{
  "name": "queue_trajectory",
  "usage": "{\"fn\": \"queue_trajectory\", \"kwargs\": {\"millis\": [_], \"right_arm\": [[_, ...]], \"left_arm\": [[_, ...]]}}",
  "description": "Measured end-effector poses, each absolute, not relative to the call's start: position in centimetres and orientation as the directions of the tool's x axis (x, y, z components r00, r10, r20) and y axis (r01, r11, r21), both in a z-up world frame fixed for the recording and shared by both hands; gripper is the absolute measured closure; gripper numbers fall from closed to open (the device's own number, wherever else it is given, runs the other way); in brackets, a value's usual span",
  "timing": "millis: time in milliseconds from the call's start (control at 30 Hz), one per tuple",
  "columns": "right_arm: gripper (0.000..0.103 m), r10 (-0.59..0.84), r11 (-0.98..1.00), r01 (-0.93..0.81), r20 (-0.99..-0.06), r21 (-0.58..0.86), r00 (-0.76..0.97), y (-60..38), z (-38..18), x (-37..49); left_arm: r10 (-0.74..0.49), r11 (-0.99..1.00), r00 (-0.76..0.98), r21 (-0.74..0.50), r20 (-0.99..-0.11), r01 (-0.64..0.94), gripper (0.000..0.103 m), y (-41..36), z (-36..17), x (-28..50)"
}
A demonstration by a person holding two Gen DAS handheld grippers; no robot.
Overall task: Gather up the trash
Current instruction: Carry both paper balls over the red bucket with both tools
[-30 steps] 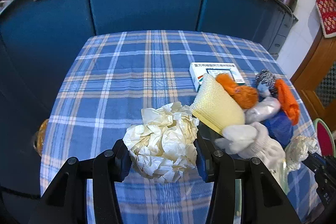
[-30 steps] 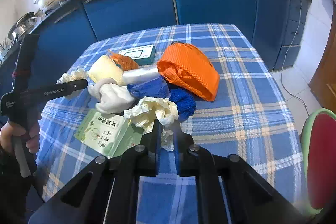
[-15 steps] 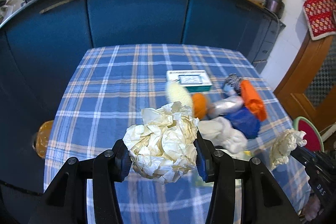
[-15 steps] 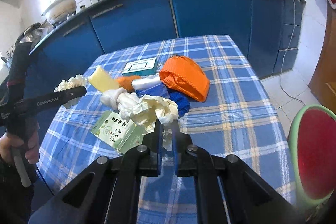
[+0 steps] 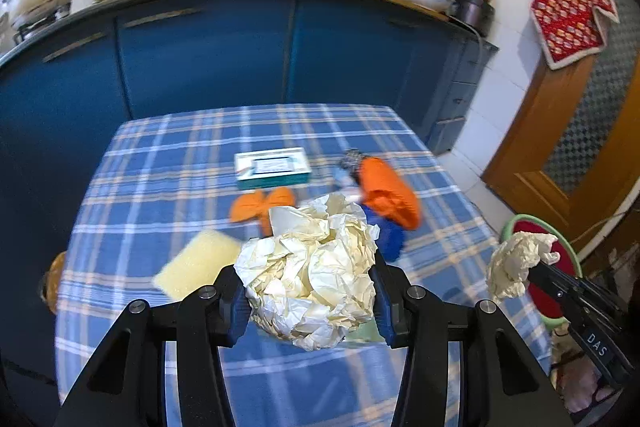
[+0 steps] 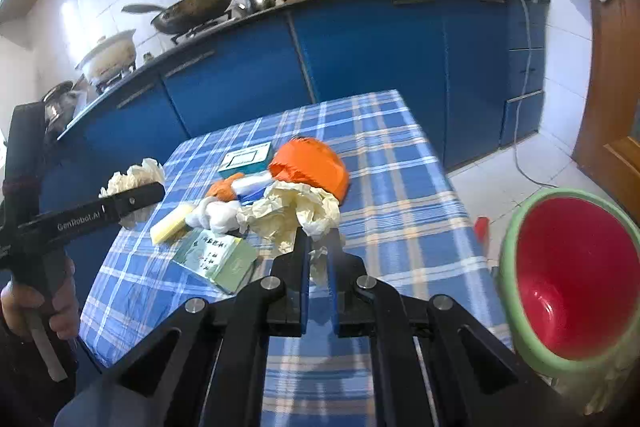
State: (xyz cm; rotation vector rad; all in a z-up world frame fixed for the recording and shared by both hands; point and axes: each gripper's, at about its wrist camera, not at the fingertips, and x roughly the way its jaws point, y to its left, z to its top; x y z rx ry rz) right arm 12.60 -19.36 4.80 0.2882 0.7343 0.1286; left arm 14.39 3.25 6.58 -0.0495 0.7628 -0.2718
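My left gripper [image 5: 308,291] is shut on a big ball of crumpled cream paper [image 5: 312,271] and holds it above the near part of the checked table [image 5: 168,155]. It also shows in the right wrist view [image 6: 134,177]. My right gripper [image 6: 318,247] is shut on a smaller wad of crumpled cream paper [image 6: 292,211], held up near the table's right edge; this wad also shows in the left wrist view [image 5: 518,261]. A green bin with a red inside [image 6: 576,287] stands on the floor to the right of the table.
On the table lie an orange bag [image 6: 312,163], a teal box [image 5: 272,169], a yellow sponge [image 5: 200,263], a white glove [image 6: 214,215], blue cloth [image 5: 390,237] and a green box [image 6: 218,259]. Blue kitchen cabinets [image 5: 208,55] stand behind.
Both grippers have lifted and pulled back from the table with their paper wads. The right gripper has swung toward the green bin, which now shows large.
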Motion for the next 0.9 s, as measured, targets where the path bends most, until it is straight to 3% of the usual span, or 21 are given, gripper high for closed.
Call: {"fn": "queue_trajectory", "kwargs": {"millis": [900], "right_arm": [[0.093, -0.046, 0.908, 0.316, -0.684, 0.276, 0.728, -33.1, 4.1, 6.6]], "left_arm": [[-0.502, 0.82, 0.5, -0.203, -0.706, 0.536, 0.052, -17.1, 4.4, 12.9]]}}
